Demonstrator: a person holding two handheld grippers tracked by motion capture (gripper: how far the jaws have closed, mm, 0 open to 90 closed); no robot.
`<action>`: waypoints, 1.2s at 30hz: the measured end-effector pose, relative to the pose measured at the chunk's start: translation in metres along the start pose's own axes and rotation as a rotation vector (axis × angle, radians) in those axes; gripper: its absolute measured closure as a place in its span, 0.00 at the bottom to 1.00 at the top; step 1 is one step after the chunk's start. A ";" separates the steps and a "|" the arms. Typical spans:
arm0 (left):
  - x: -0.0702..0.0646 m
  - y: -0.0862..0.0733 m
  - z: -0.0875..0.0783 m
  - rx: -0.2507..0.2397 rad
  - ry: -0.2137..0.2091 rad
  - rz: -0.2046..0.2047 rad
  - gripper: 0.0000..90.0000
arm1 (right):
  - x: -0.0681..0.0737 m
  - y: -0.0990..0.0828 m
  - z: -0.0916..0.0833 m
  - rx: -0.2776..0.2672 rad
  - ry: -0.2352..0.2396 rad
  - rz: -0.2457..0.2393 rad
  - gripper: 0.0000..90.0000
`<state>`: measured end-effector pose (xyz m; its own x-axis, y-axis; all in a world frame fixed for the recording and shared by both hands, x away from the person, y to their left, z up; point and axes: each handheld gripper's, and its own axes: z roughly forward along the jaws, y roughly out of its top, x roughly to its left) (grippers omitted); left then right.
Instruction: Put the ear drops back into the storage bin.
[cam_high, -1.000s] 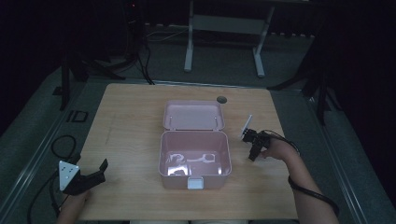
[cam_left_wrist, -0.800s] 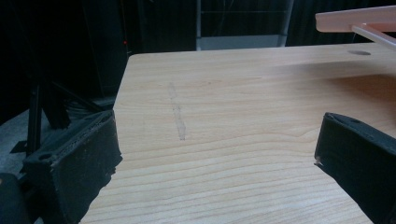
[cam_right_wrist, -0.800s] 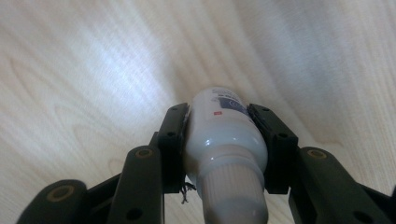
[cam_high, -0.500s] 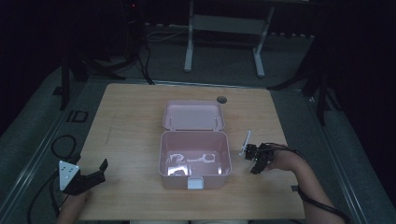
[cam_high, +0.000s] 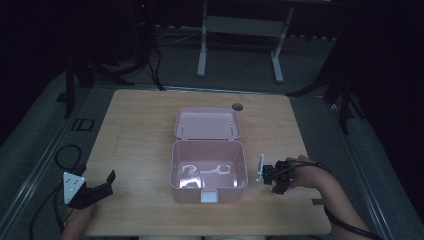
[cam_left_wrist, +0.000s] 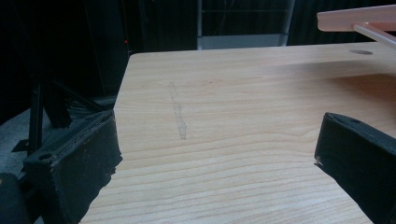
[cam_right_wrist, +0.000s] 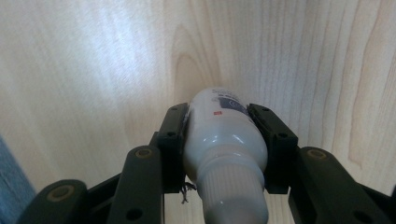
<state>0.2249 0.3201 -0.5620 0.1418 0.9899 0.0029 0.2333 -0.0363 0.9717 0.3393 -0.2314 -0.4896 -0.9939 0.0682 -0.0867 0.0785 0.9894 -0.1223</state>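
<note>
While your left gripper (cam_high: 102, 186) rests spread at lower left, your right gripper (cam_right_wrist: 219, 135) pinches a white tube (cam_right_wrist: 224, 144) at lower right, just beside the pink box (cam_high: 208, 192).

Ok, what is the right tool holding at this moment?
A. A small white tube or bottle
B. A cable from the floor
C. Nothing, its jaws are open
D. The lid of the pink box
A: in the right gripper view the right tool has its jaws pressed on both sides of a small white tube, beside the open pink box in the high view.
</note>
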 end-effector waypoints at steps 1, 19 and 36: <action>0.000 0.000 0.000 0.001 0.000 0.000 0.00 | 0.001 0.000 -0.002 0.006 -0.002 -0.007 0.66; 0.000 0.000 0.000 0.003 0.001 -0.002 0.00 | 0.016 0.012 -0.070 -0.024 0.004 -0.058 0.66; 0.000 0.000 0.000 0.001 -0.002 -0.002 0.00 | 0.007 0.041 -0.142 -0.036 -0.050 -0.064 0.66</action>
<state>0.2249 0.3204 -0.5619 0.1434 0.9897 0.0001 0.2350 -0.0341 0.9714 0.3242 -0.1725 -0.3552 -0.9917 -0.0012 -0.1287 0.0110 0.9955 -0.0940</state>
